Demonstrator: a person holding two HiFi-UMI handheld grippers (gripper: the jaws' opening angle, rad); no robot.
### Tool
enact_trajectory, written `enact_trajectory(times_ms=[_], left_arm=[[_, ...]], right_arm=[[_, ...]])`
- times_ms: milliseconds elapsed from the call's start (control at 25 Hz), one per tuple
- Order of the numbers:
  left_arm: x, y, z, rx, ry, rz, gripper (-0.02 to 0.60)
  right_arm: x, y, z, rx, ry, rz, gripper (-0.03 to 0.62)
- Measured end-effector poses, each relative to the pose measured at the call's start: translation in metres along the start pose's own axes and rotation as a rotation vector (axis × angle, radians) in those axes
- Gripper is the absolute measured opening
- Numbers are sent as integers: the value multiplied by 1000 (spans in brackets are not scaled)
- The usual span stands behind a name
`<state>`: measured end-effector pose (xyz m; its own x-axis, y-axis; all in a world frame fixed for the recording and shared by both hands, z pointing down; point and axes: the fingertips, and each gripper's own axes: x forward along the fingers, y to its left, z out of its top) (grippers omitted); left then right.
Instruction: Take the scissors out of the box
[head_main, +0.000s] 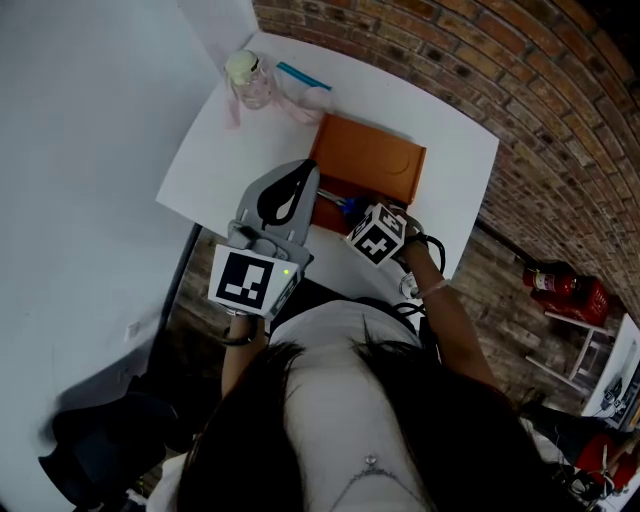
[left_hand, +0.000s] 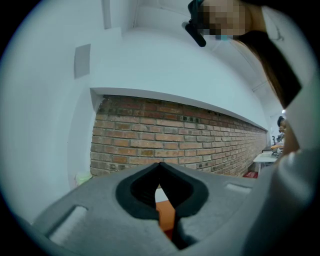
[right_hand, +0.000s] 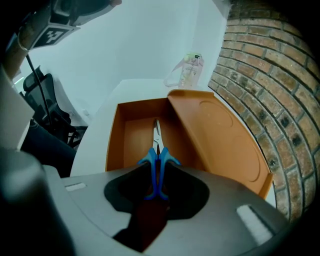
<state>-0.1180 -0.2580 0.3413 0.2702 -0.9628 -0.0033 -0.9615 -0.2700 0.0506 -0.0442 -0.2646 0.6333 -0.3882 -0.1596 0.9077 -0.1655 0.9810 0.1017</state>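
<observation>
Two tongs can be counted, the left tongs (left_hand: 160, 169) and the right tongs (right_hand: 157, 172), and they carry two marker cubes (head_main: 245, 280) (head_main: 378, 237), one apiece. Close by there is one worktop (head_main: 230, 150), one orange box (right_hand: 134, 135) with one lid (right_hand: 220, 140), one pair of scissors (right_hand: 157, 150), one bottle (head_main: 250, 78) and one blue strip (head_main: 303, 76). Farther off there is one chair (right_hand: 47, 107) and one red extinguisher (head_main: 568, 290).
</observation>
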Motion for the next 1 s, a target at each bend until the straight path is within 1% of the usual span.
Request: enact_trajectory(times_ms=[120, 320, 1000], left_arm=[[-1, -1, 2, 1, -4, -4, 0], [-4, -2, -4, 14, 22, -9, 0], [-20, -4, 0, 13, 4, -10, 0]], right_arm=[[-2, 0, 1, 3, -6, -7, 98], [-7, 1, 3, 9, -29, -14, 98], [-23, 2, 5, 55, -65, -74, 98]])
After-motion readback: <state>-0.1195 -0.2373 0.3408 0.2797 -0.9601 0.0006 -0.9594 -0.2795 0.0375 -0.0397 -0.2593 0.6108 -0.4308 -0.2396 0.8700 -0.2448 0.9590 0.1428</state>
